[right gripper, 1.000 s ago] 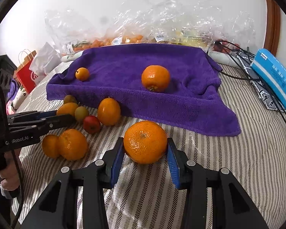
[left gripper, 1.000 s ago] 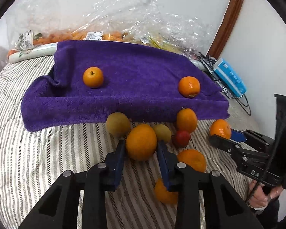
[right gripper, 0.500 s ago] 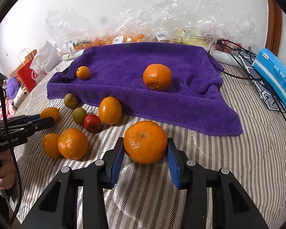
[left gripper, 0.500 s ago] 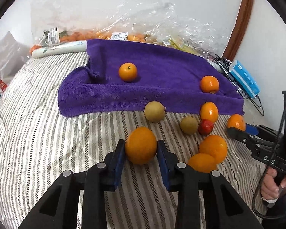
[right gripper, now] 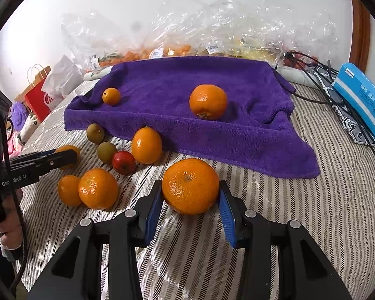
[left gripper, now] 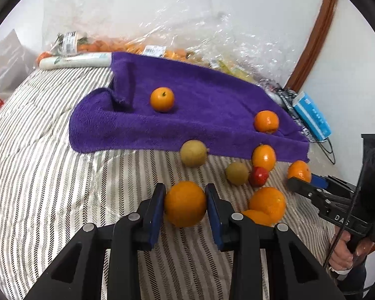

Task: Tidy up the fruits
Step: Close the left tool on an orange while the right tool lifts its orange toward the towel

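- Sitting already on the purple towel point(right gripper: 212, 135) spread toward the far edge of the bed point(right gripper: 312, 225): two fruits only, a small orange point(right gripper: 111, 96) near the towel's left end and a larger mandarin point(right gripper: 208, 102) nearer its right.
- Lying loose on the striped cover just off the towel's near edge: two greenish fruits point(left gripper: 193, 153) point(left gripper: 237, 177), a small red fruit point(right gripper: 123, 162), an oval orange point(right gripper: 146, 145), and a pair of mandarins point(right gripper: 98, 188) touching each other.
- Judging the job as early on, with most fruit not yet sorted.
- Gripping an orange point(left gripper: 185, 207) between the blue pads of the left tool point(left gripper: 185, 208), raised off the cover near the left of the loose cluster, tilted downward toward the bed.
- Clamping a large mandarin point(right gripper: 190, 185) in the right tool point(right gripper: 190, 197), angled down, just short of the towel's near edge.
- Showing a hand point(left gripper: 343, 252) on the right tool's grip at the lower right of the left view.
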Demonstrator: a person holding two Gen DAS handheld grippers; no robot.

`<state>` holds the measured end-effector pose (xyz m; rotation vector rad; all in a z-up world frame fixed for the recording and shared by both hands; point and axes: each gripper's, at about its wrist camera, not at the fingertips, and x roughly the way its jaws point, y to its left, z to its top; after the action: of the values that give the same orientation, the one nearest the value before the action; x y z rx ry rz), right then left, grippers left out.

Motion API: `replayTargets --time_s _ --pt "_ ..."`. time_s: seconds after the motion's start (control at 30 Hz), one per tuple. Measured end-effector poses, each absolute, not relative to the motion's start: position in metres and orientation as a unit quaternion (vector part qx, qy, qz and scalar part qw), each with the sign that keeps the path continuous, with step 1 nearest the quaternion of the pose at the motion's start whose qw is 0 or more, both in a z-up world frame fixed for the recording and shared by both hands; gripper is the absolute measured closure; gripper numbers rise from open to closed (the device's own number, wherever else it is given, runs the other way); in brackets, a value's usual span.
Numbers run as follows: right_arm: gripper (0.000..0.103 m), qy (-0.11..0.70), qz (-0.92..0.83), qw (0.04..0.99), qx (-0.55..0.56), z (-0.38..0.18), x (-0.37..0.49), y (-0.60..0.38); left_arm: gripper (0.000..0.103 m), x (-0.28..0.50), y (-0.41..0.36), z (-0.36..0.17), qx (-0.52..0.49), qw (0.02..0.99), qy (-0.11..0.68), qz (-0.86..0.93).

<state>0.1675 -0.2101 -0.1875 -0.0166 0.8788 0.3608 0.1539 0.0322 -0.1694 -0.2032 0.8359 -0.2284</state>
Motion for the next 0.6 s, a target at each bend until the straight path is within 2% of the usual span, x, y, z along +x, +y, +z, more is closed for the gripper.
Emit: replayTargets --time_s 0.27,0.6 --pt "0.06 0.41 0.16 0.898 0.006 -0.179 0.166 -0.218 0.072 0.147 0.029 -0.155 -0.083 0.914 0.381 -0.11" --pt "0.06 0.358 0.172 0.918 -0.011 -0.121 0.177 -0.208 0.072 0.172 0.033 -0.109 -0.067 0.931 0.343 -0.105"
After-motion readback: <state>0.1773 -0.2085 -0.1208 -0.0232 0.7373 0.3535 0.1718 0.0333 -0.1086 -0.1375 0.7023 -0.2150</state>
